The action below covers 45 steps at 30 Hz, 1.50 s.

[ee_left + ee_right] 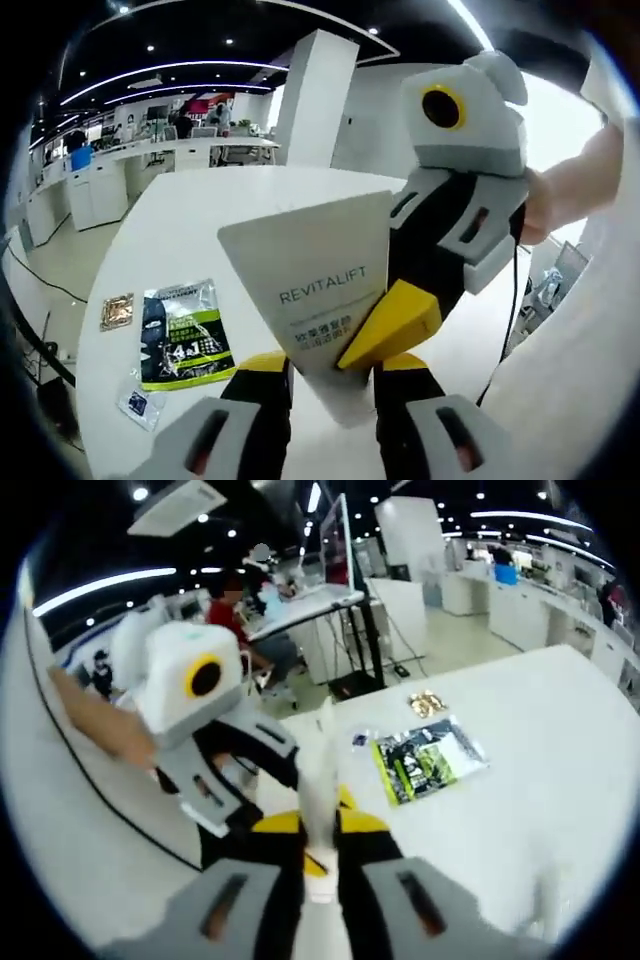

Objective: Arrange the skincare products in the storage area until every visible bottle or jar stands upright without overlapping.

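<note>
Both grippers, left [330, 375] and right [320, 840], clamp one flat white "REVITALIFT" carton [315, 285] above white table [180, 230]; green-black sachet [183, 335] lies flat there.

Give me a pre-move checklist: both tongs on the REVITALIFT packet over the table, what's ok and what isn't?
1. Left tongs grip: ok, yellow tips closed on the lower edge of the REVITALIFT packet.
2. Right tongs grip: ok, closed on the same packet, seen edge-on in the right gripper view.
3. Packet lifted off the white table: ok.
4. Set-down space: ok, bare table beyond the green sachet.
5. Nearby items apart: ok, gold sachet and small blue sachet lie separate, no overlap.
6. Bottles or jars upright: cannot tell.
</note>
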Motion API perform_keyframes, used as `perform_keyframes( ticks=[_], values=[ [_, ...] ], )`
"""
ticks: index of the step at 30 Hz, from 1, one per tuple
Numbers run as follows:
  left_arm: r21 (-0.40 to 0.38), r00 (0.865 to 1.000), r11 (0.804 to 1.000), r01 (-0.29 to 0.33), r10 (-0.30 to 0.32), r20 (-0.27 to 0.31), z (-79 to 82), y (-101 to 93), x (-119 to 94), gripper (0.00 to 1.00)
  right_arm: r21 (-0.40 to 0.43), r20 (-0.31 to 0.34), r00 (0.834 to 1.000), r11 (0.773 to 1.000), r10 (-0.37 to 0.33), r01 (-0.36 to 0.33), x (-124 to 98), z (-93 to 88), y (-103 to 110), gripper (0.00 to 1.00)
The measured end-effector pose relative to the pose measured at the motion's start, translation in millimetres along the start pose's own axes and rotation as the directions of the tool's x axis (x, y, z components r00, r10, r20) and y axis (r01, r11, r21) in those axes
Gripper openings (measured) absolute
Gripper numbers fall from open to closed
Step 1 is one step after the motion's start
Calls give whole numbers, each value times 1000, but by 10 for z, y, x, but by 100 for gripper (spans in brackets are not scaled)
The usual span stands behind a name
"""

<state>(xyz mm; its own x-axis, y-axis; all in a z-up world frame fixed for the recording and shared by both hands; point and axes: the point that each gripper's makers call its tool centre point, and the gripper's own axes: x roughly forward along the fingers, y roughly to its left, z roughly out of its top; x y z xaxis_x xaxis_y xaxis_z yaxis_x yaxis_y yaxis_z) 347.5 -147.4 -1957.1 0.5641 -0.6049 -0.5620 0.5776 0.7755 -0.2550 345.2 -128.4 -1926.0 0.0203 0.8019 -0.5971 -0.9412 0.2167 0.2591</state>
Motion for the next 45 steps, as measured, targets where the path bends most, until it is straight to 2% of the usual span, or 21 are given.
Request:
perform_keyframes(
  ticks=[3,6,11,18,24,30,35,39,45],
  values=[
    [23,1000,1000,17,-16,-8,18,-85,92,35,19,6,999,999,-38,38,-115,-96,-55,7],
    [13,999,999,32,-32,-3,40,-143,143,38,46,21,997,996,-75,74,-220,-169,-116,7],
    [31,997,997,72,-71,-13,49,-283,235,39,75,30,992,990,-123,120,-367,-281,-169,7],
    [42,993,992,118,-117,-28,47,-408,336,41,86,34,983,980,-181,178,-484,-380,-199,7],
    [83,989,987,138,-133,-56,36,-449,380,42,67,24,980,978,-198,196,-489,-439,-215,7],
    [46,992,992,122,-120,-43,21,-359,341,43,23,8,982,982,-188,187,-419,-414,-225,7],
    [21,996,996,89,-88,-28,20,-277,303,43,-57,1,983,981,-186,185,-359,-344,-257,7],
    [19,997,997,77,-76,-28,22,-250,299,43,-128,-10,984,976,-177,175,-331,-327,-244,8],
    [20,998,998,61,-60,-27,35,-227,284,43,-165,-9,988,975,-154,150,-314,-328,-221,9]
  ],
)
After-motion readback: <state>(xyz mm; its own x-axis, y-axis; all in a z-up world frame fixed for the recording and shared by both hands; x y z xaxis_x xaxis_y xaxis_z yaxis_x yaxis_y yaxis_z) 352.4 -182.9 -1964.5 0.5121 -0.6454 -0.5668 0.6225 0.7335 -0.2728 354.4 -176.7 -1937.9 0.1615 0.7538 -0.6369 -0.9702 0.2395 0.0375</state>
